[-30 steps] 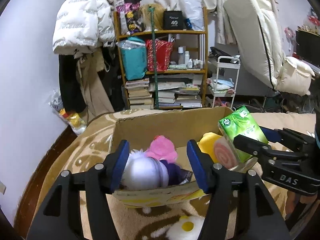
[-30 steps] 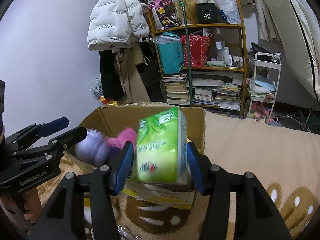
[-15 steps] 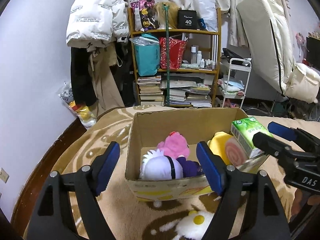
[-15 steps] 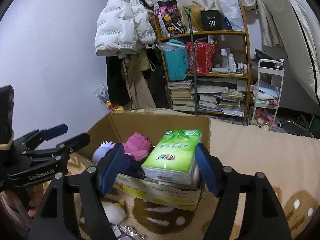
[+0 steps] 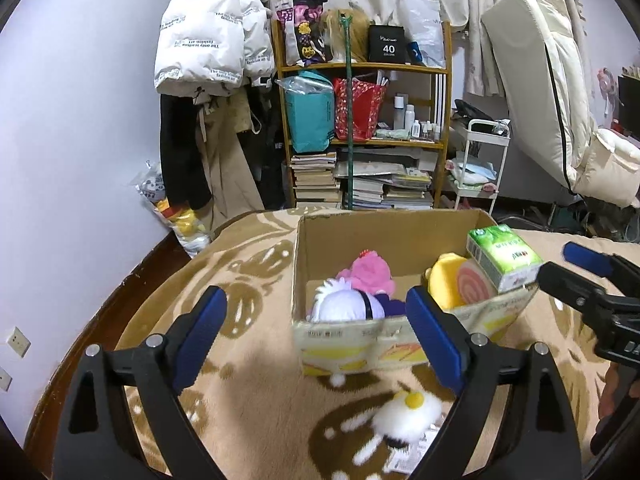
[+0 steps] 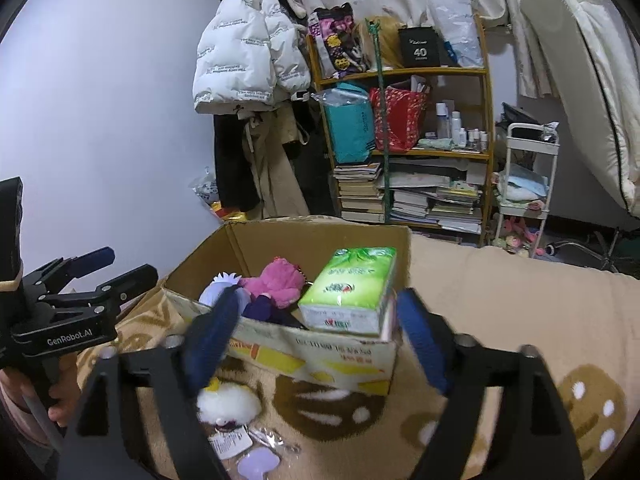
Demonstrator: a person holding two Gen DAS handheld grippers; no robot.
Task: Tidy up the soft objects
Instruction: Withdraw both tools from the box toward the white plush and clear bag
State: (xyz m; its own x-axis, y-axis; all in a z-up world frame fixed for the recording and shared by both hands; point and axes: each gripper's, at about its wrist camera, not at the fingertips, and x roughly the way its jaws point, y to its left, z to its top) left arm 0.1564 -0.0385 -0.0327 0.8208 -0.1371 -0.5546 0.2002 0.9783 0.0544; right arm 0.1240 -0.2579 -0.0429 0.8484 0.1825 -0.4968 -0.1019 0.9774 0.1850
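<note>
Both grippers, left gripper (image 5: pixel 316 334) and right gripper (image 6: pixel 316 338), were opening with nothing pinched; beyond them sat the cardboard box (image 6: pixel 320 354), and the white plush (image 5: pixel 404 414) lay just below.

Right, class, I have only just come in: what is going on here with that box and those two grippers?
A person with a gripper in each hand is packing soft things into a cardboard box on a patterned blanket. The green tissue pack and plush toys lie in the box. The left gripper and right gripper are both opening, with nothing held. A white plush lies outside the box.
</note>
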